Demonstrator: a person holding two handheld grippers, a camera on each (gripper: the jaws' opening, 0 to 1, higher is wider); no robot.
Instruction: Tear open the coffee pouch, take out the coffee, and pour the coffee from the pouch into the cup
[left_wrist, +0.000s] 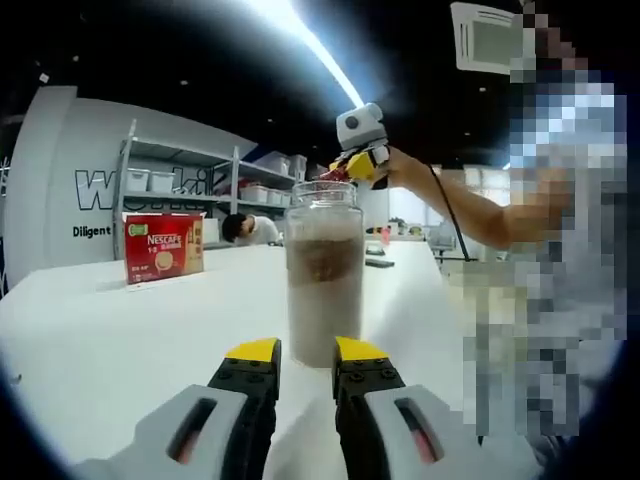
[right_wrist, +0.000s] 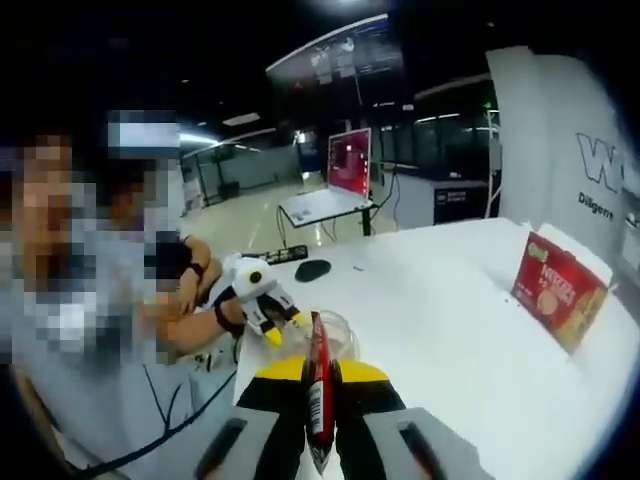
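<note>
The thin red coffee pouch (right_wrist: 319, 395) is pinched in the right gripper (right_wrist: 320, 375), right above the cup (right_wrist: 330, 335) on the white table (right_wrist: 450, 330). Coffee could be spilled if the pouch is tipped off to one side. The left gripper (left_wrist: 305, 352) is held near the cup (left_wrist: 324, 275), its jaws apart and nothing held. The brown coffee inside is seen in the left gripper view; the pouch is seen from the right one.

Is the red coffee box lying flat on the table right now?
No. The red coffee box stands upright on the white table, left of the glass jar.
</note>
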